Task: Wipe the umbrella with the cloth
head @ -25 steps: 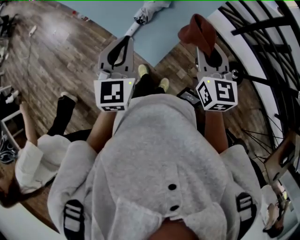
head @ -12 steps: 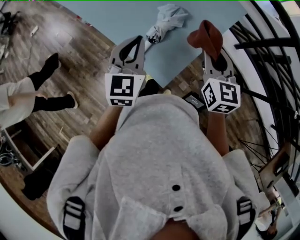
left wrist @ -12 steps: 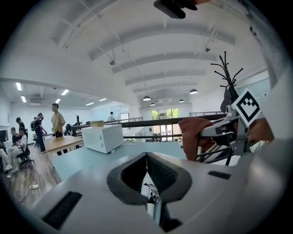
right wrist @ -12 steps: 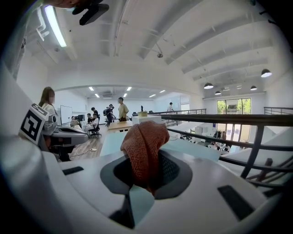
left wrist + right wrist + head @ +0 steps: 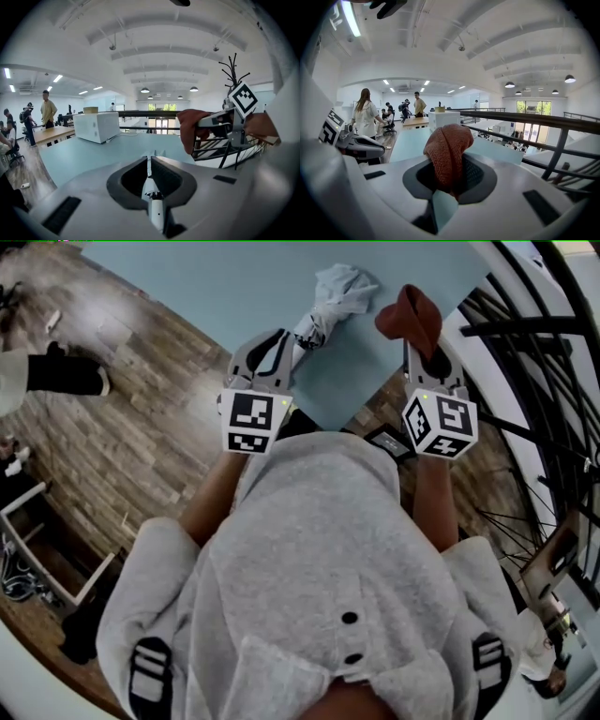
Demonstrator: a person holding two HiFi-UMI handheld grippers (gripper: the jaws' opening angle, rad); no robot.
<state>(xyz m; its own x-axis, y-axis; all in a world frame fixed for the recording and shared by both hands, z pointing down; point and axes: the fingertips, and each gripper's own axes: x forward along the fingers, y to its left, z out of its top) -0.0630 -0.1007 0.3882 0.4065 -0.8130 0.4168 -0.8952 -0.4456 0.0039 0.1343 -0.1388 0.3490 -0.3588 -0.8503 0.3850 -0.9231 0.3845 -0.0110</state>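
A folded pale grey umbrella (image 5: 330, 298) lies out over the light blue table (image 5: 216, 287). Its white handle end (image 5: 154, 206) runs back between the jaws of my left gripper (image 5: 284, 336), which is shut on it. In the left gripper view the jaws of the left gripper (image 5: 149, 161) meet around that white shaft. My right gripper (image 5: 424, 345) is shut on a rust-brown knitted cloth (image 5: 410, 315), which bunches up above its tips. The right gripper view shows the cloth (image 5: 447, 152) standing up out of the right gripper (image 5: 451, 176). Umbrella and cloth are apart, side by side.
A white box (image 5: 96, 126) stands far back on the table. A black railing (image 5: 530, 320) runs along the right, close to the right gripper. A person's legs (image 5: 56, 371) are on the wooden floor (image 5: 141, 437) at the left; other people stand at desks beyond.
Both grippers have moved forward, carrying the umbrella and the cloth out over the blue table. The person at the left has walked away toward the picture's edge.
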